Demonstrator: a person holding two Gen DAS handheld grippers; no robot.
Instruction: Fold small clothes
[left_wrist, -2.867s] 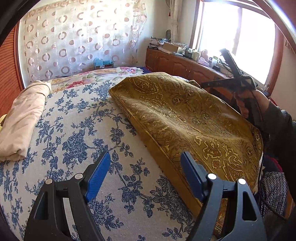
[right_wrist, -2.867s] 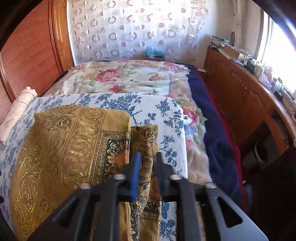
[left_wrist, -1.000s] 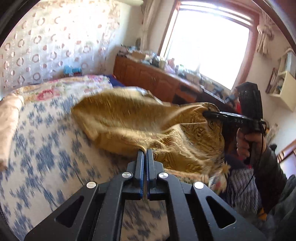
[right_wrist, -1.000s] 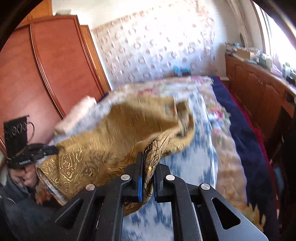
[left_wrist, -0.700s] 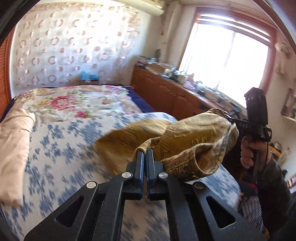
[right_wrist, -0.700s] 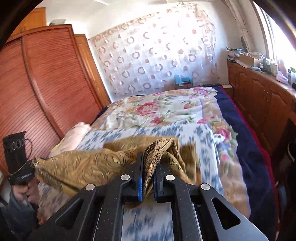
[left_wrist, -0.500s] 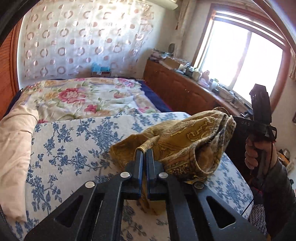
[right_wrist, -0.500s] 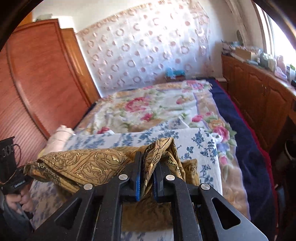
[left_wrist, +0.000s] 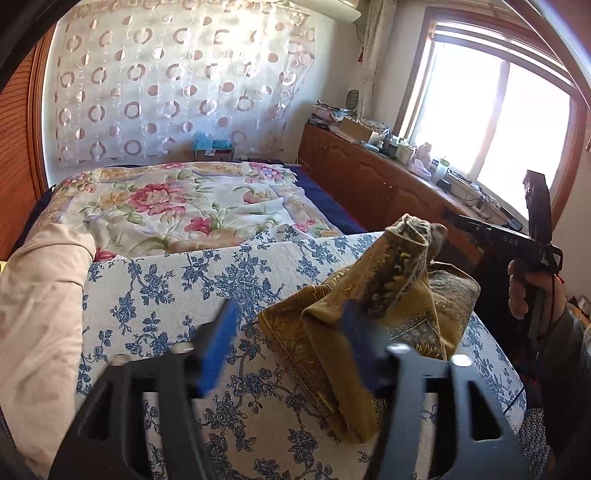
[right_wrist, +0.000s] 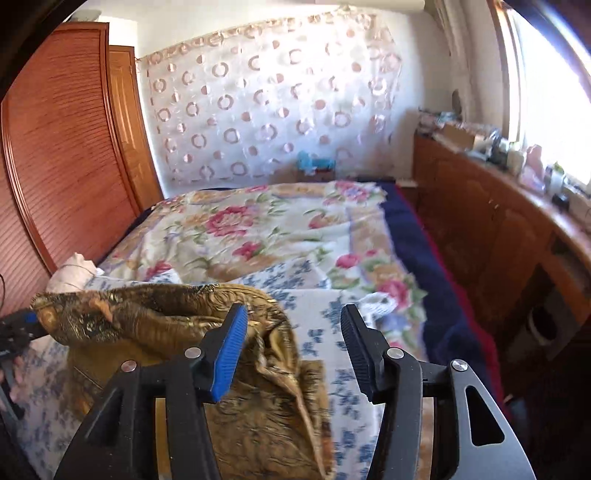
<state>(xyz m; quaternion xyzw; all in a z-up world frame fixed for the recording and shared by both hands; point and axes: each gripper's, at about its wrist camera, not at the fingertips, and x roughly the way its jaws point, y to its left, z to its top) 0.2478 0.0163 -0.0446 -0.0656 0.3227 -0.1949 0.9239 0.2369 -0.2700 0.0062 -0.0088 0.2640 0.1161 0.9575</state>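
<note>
Releasing fold: left gripper (left_wrist: 291, 347) and right gripper (right_wrist: 291, 347) had jaws just opening, nothing clamped; gold cloth (left_wrist: 373, 306) lay bunched on blue-flowered sheet (left_wrist: 207, 280). Next likely needed: regrasp, flatten.

Right gripper (right_wrist: 291, 349) filling lower frame, jaws just opening, standing apart, nothing pressing between them. Gold patterned cloth (right_wrist: 155, 317) lying bunched at lower left on blue-flowered sheet (right_wrist: 325, 295), one fold passing under blue-padded finger (right_wrist: 229, 354). Left gripper (right_wrist: 22, 325) showing at left edge, touching cloth's far corner; grip unclear. Floral bedspread (right_wrist: 266, 229) spreading across centre. Wooden wardrobe (right_wrist: 62, 155) standing upper left, wooden cabinet (right_wrist: 491, 221) running along right.
</note>
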